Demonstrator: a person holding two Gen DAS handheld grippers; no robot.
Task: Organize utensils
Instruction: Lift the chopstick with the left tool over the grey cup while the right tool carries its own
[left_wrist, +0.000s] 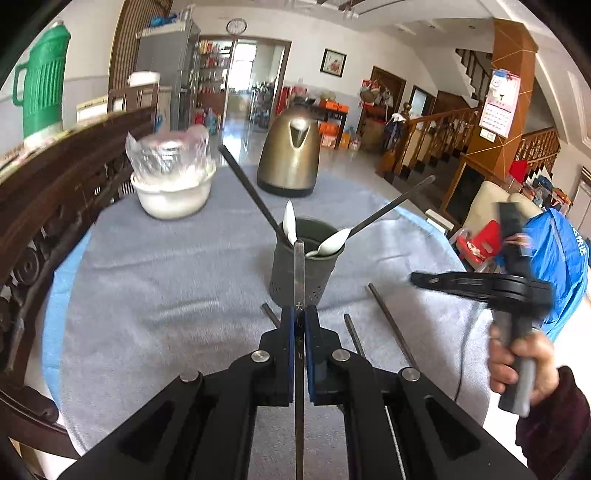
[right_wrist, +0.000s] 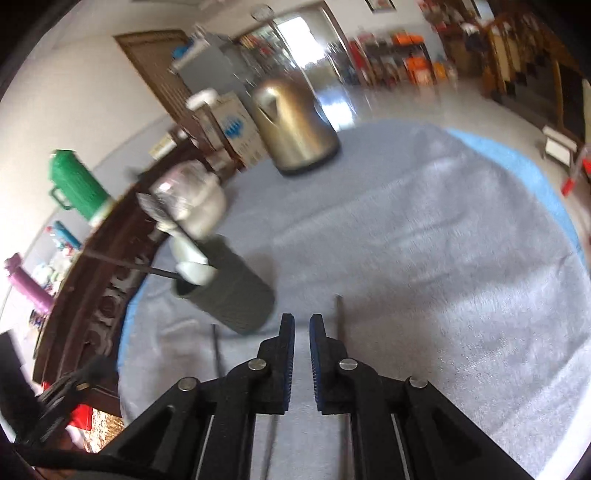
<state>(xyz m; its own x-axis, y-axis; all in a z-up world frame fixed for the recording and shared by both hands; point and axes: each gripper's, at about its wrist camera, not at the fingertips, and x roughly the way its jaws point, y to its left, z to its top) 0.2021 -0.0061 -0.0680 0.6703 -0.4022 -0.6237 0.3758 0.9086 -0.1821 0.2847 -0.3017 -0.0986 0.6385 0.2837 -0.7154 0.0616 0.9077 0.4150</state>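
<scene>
A dark grey perforated utensil holder (left_wrist: 304, 264) stands on the grey cloth with two white spoons (left_wrist: 330, 244) and two dark chopsticks (left_wrist: 249, 190) in it. My left gripper (left_wrist: 299, 314) is shut on a metal chopstick (left_wrist: 299, 273) whose tip points at the holder's rim. Several dark chopsticks (left_wrist: 391, 326) lie on the cloth near it. My right gripper (right_wrist: 301, 321) is slightly open and empty above the cloth, right of the holder (right_wrist: 227, 286); a chopstick (right_wrist: 338, 317) lies beside its right finger. It also shows in the left wrist view (left_wrist: 417, 278), held high at the right.
A gold kettle (left_wrist: 290, 155) stands at the back of the table. A white bowl with a plastic-wrapped jar (left_wrist: 171, 184) stands back left. A carved dark wooden chair back (left_wrist: 55, 192) runs along the left edge. A green jug (left_wrist: 42, 81) is behind it.
</scene>
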